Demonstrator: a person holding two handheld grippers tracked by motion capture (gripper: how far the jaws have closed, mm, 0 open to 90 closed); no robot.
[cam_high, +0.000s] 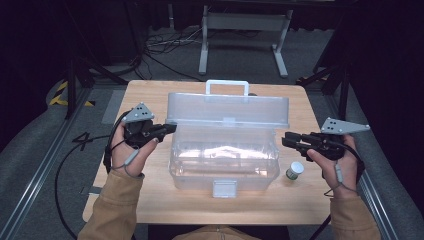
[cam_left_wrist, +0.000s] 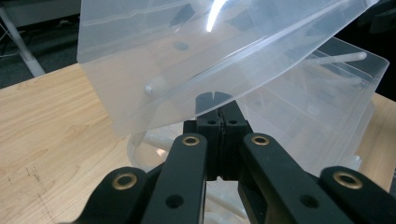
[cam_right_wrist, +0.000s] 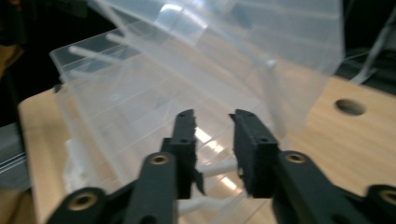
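Clear plastic makes up the big lidded storage box (cam_high: 223, 160) that sits in the middle of the pale wooden desk (cam_high: 150, 200), its lid (cam_high: 227, 109) raised and leaning back, with the handle (cam_high: 227, 86) standing above the far edge. Through the cloudy walls the contents are hard to make out; I can see pale shapes and glare inside, nothing I could name. A small latch tab (cam_high: 224, 188) hangs at the front.

The left tongs (cam_high: 170, 128) reach in from the left side, level with the desk, their tips at the near left corner of the lid. In the left gripper view (cam_left_wrist: 219, 109) the two jaws are pressed together, tips right at the lid's lower edge; whether they pinch that edge or just meet below it I cannot tell. The left hand (cam_high: 131, 150) is wrapped around the tool from below, palm up, sleeve cut off at the frame's bottom.

The right tongs (cam_high: 287, 140) point inward from the right, just beside the box's right end. In the right gripper view (cam_right_wrist: 212, 116) the jaws stand apart with nothing clamped between them, the box wall blurred behind. The right hand (cam_high: 337, 160) holds its tool level.

A small white-capped round jar (cam_high: 295, 171) stands on the desk near the box's right front corner, below the right tongs.
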